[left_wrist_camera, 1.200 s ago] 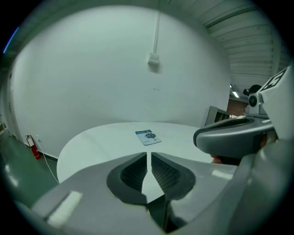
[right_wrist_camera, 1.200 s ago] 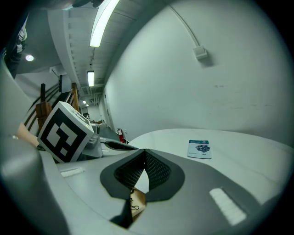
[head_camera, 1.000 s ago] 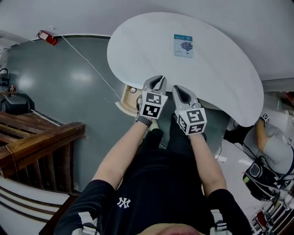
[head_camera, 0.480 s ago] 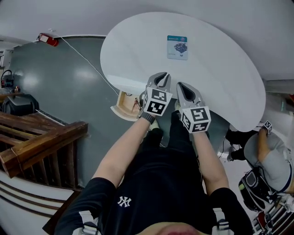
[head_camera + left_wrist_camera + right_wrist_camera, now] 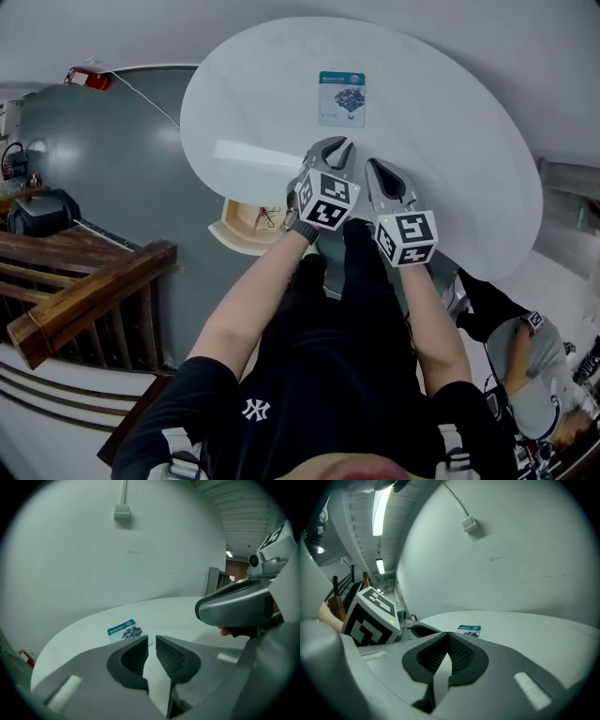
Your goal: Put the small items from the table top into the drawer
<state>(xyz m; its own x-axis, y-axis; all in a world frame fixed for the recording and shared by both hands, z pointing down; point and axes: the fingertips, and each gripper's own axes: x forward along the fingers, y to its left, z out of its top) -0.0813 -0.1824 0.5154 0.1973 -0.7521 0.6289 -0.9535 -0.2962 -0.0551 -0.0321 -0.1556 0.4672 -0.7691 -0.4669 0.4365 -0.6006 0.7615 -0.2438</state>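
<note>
Card [image 5: 341, 97] lies flat near surface [image 5: 450, 141] far edge: likely light, thin, slippery; pinch one edge. Left gripper [image 5: 340, 145] jaws barely apart, right gripper [image 5: 374, 164] jaws pressed together, both empty.

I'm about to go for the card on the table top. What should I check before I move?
1. Card located: ok, it lies flat on the table, ahead of both grippers.
2. Left gripper empty: ok, jaws a narrow gap apart with nothing between them.
3. Right gripper ready to grasp: not ok, jaws are together and empty; open them first.
4. Drawer open: ok, it is pulled out from under the table on the left side.
5. Free room in the drawer: cannot tell, its inside is mostly hidden.
6. Path to the card: ok, the table between is bare.
</note>
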